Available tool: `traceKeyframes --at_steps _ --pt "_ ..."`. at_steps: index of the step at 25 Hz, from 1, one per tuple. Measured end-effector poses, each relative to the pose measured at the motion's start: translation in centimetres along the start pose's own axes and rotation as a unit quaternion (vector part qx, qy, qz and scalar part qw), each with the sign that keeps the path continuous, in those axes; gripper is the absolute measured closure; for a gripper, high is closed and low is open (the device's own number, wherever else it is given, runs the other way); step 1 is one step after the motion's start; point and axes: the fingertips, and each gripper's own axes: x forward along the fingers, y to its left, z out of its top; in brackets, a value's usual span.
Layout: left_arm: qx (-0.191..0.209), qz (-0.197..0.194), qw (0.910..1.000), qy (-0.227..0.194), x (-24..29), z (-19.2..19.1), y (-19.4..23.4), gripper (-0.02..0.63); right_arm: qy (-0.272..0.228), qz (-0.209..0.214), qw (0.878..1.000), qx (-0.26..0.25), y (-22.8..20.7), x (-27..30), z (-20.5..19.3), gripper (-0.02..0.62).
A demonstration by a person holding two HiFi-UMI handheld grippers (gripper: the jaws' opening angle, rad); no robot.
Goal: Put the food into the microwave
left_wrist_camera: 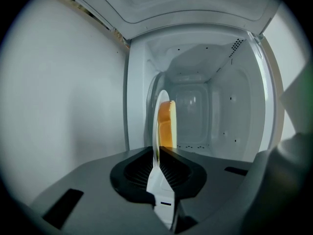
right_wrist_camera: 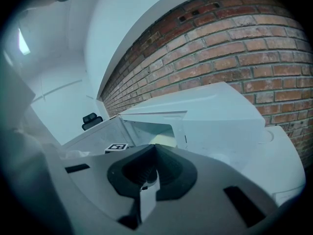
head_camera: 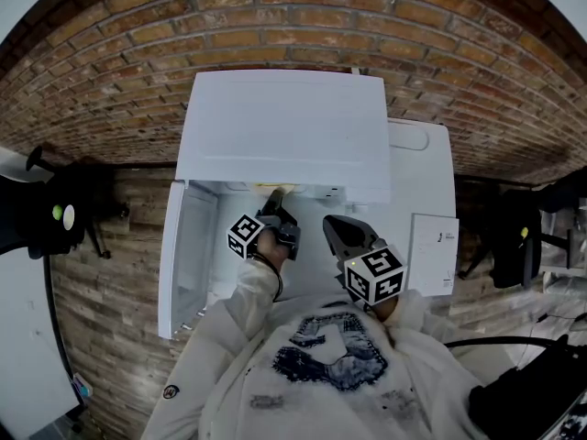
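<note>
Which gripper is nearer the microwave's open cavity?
Left. The left gripper, shut on the plate, is at the microwave cavity mouth; the right gripper sits farther back outside, shut, empty.

Cool, even light; heavy fisheye distortion, dark corners, soft near foreground.

— What sort of place was it?
— It looked like a kitchen corner, though more a test set than a home. A white microwave (head_camera: 275,126) sat on a white worktop (head_camera: 431,163) against a brick wall (head_camera: 293,26), with a black stand (head_camera: 64,214) on the left.
</note>
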Motion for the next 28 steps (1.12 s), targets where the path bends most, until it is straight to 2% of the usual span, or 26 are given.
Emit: traceKeyframes --at_steps 2,5,11,28 --pt "0.006 -0.005 1.0000 0.006 0.1 -0.2 -0.2 0.570 0.000 0.000 1.000 0.000 0.0 0.0 -0.1 0.581" --pt "0.011 -0.014 0.9998 0.010 0.2 -0.3 -0.7 0.500 0.000 -0.001 1.000 0.000 -0.1 0.0 -0.1 0.581" --pt "0.028 -0.005 0.9995 0.014 0.0 -0.6 -1.1 0.440 0.000 0.002 1.000 -0.001 0.1 -0.1 -0.1 0.581" --pt "0.034 -0.003 0.9993 0.014 -3.2 -1.9 -0.7 0.441 -0.005 0.020 1.000 0.002 1.3 -1.1 -0.6 0.581"
